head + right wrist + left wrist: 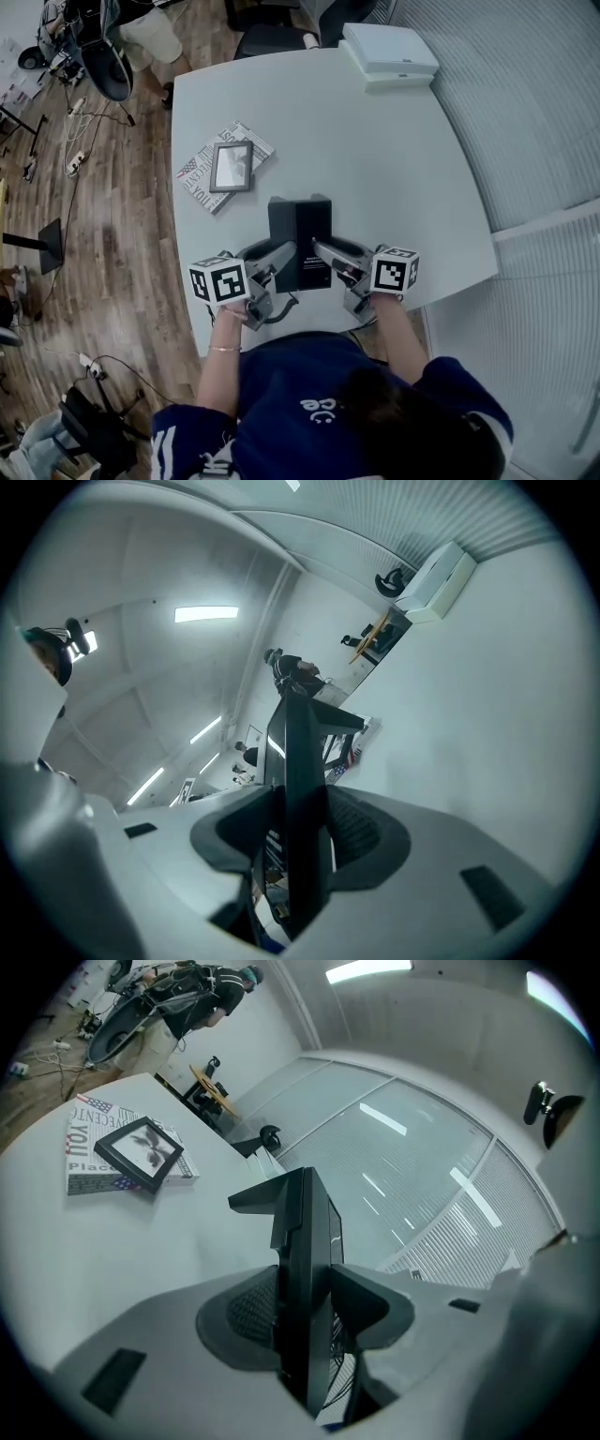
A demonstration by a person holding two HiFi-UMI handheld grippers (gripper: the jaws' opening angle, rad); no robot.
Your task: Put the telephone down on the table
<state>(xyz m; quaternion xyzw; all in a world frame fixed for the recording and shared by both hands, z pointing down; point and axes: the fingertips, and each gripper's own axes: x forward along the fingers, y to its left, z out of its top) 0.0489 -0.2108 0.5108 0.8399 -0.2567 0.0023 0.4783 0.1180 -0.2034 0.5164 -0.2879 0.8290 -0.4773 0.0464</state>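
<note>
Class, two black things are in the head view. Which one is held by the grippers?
The telephone: the left gripper and right gripper each clamp one edge of it. The black picture frame lies untouched on the magazine.

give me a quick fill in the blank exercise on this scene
1. The left gripper and right gripper both have their jaws shut on the black ____.
2. The picture frame lies on top of a ____.
3. The boxes at the table's far corner are ____ in colour.
Missing words: telephone; magazine; white.
</note>
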